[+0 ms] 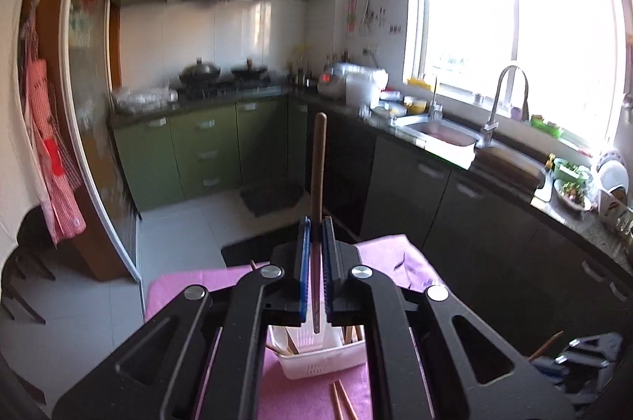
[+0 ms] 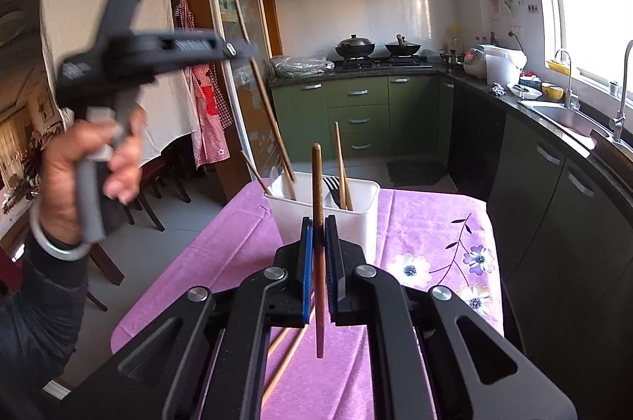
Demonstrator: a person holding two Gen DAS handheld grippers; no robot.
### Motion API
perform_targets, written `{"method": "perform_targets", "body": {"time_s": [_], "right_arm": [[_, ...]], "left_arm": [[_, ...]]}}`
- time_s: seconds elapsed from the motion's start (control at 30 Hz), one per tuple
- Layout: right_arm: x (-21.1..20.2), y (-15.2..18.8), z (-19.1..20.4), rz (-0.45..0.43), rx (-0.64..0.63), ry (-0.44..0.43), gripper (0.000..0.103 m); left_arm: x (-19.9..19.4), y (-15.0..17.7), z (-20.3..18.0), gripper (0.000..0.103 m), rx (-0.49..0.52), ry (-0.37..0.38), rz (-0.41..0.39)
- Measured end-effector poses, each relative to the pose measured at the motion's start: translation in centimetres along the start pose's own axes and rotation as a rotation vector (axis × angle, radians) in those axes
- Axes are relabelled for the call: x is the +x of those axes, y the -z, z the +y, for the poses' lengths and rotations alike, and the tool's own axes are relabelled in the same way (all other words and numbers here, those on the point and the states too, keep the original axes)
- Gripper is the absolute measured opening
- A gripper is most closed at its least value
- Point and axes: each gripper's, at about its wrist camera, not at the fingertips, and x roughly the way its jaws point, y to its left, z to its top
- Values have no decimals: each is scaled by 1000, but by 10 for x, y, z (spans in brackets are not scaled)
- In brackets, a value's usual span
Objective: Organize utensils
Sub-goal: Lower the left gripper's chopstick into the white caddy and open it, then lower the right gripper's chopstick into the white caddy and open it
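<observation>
My left gripper (image 1: 315, 222) is shut on a brown chopstick (image 1: 318, 163) that stands upright, its lower tip above the white utensil holder (image 1: 316, 360). In the right wrist view the left gripper (image 2: 241, 50) is high at the left, holding that chopstick (image 2: 273, 119) slanted down into the white holder (image 2: 364, 218). My right gripper (image 2: 318, 222) is shut on another brown chopstick (image 2: 316, 182), held upright in front of the holder. The holder contains several chopsticks and a dark fork (image 2: 332, 184).
The holder stands on a table with a purple flowered cloth (image 2: 427, 230). Loose chopsticks (image 2: 285, 352) lie on the cloth near my right gripper, and they also show in the left wrist view (image 1: 342, 400). Kitchen counter with sink (image 2: 569, 119) runs along the right.
</observation>
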Motion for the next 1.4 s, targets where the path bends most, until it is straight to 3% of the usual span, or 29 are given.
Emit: {"method": "perform_targets", "body": {"time_s": [0.27, 0.3, 0.33, 0.37, 0.5, 0.67, 0.9, 1.23, 1.4], "right_arm": [[6, -19, -12, -17, 23, -23, 7], [6, -23, -13, -21, 25, -31, 7], [6, -27, -13, -27, 26, -37, 7], [5, -32, -13, -35, 27, -41, 7], [-1, -61, -12, -96, 35, -70, 7], [0, -105, -15, -182, 53, -58, 7], [52, -142, -26, -179, 85, 49, 7], [129, -108, -34, -21, 84, 101, 7], [121, -97, -29, -22, 73, 94, 8]], "left_arm": [[39, 41, 9, 8, -1, -17, 113], [38, 46, 10, 18, 0, -19, 116], [36, 49, 12, 36, -3, -15, 112], [31, 52, 13, 43, -6, -12, 102], [3, 65, 15, 48, 8, -16, 45], [-45, 98, 24, 65, 0, -40, -12], [-74, 141, 37, 68, -14, -97, 2], [-64, 172, 42, 69, -21, -86, 108], [-58, 177, 31, 69, -6, -78, 145]]}}
